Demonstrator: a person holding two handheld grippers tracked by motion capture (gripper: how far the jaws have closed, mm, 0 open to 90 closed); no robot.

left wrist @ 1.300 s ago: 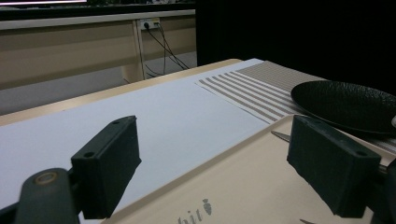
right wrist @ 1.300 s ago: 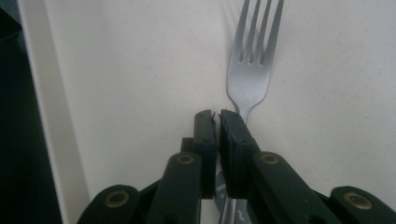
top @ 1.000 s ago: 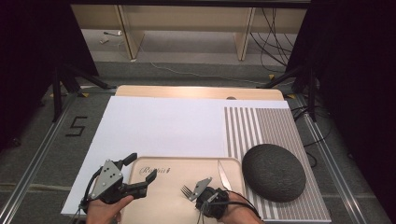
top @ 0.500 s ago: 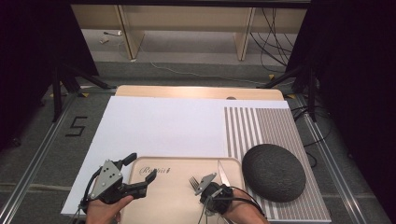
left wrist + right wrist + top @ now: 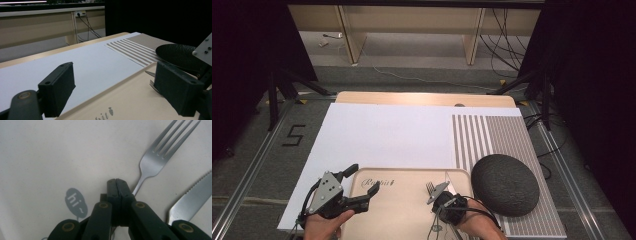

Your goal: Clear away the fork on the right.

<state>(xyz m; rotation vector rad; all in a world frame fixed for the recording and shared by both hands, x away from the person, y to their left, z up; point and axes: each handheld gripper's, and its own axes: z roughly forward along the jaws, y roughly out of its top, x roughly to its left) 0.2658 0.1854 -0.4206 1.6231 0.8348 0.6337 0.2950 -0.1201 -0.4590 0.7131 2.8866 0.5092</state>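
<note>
Steel fork [image 5: 160, 155], tines pointing far, lies beside knife [image 5: 192, 200] in beige tray [image 5: 407, 210]; right gripper [image 5: 117, 182] clenched on its handle, left gripper [image 5: 120, 87] released.

A tray [image 5: 402, 210] lies at the near edge of the surface [image 5: 422, 97], overlapping the near side of a large sheet [image 5: 387, 135]. On the tray's right part lie a fork [image 5: 430, 188] and, just right of it, a knife [image 5: 448, 180], side by side and apart. A plate [image 5: 504, 184] sits just right of the tray, on a striped mat [image 5: 492, 137] that covers the right side of the surface. The left tool [image 5: 362, 187] straddles the tray's left far corner; the right tool [image 5: 438, 192] is over the fork's handle.
</note>
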